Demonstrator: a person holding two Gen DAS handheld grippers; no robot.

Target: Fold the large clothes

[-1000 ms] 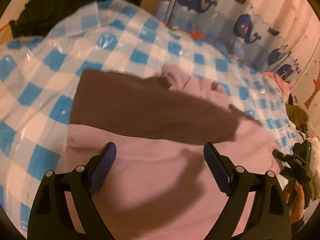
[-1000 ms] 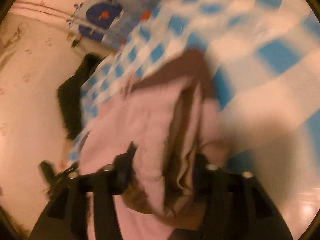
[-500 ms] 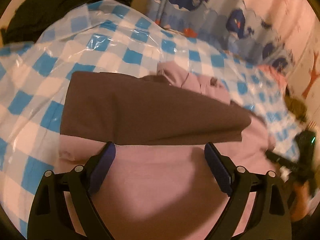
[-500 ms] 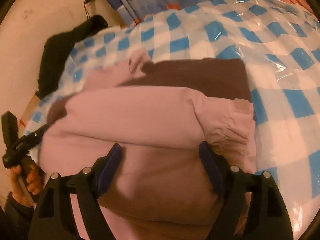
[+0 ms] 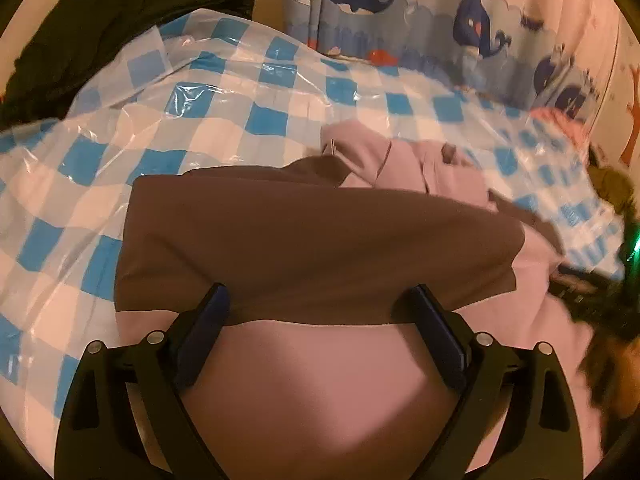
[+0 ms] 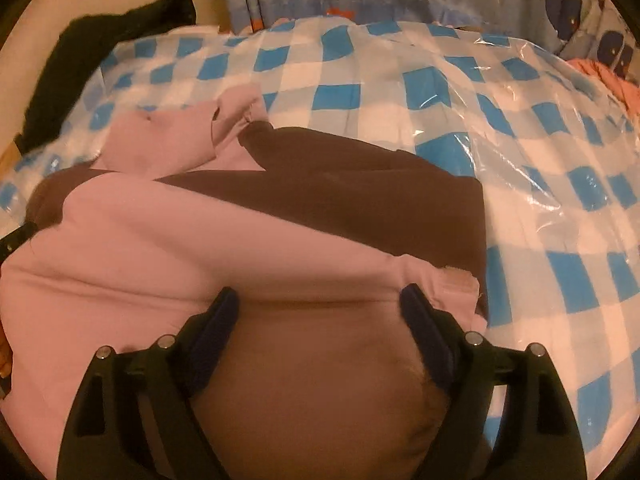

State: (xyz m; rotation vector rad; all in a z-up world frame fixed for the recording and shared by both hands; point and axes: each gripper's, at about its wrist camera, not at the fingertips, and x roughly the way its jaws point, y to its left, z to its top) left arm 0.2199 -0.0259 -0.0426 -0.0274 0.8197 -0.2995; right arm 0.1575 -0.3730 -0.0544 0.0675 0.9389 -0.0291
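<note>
A large pink and brown garment (image 5: 320, 240) lies on the blue-and-white checked plastic sheet (image 5: 260, 120). My left gripper (image 5: 318, 304) hovers open over the line where pink meets brown, with nothing pinched. In the right wrist view a pink sleeve (image 6: 200, 240) lies folded across the brown panel (image 6: 380, 192), its cuff (image 6: 452, 284) near the right finger. The jaws of my right gripper (image 6: 318, 300) are opening above the garment, and the cloth lies under them, not pressed. The right gripper (image 5: 592, 292) also shows blurred at the edge of the left wrist view.
A black garment (image 5: 100, 20) is piled at the back left of the sheet. A whale-print curtain (image 5: 400, 8) hangs behind the sheet. A salmon-pink cloth (image 5: 560, 120) lies at the far right. A hand (image 6: 4, 356) shows at the left edge.
The right gripper let go of the bunched pink cloth and rolled upright; the sleeve now lies flat across the brown panel. The left gripper sank slightly closer to the garment.
</note>
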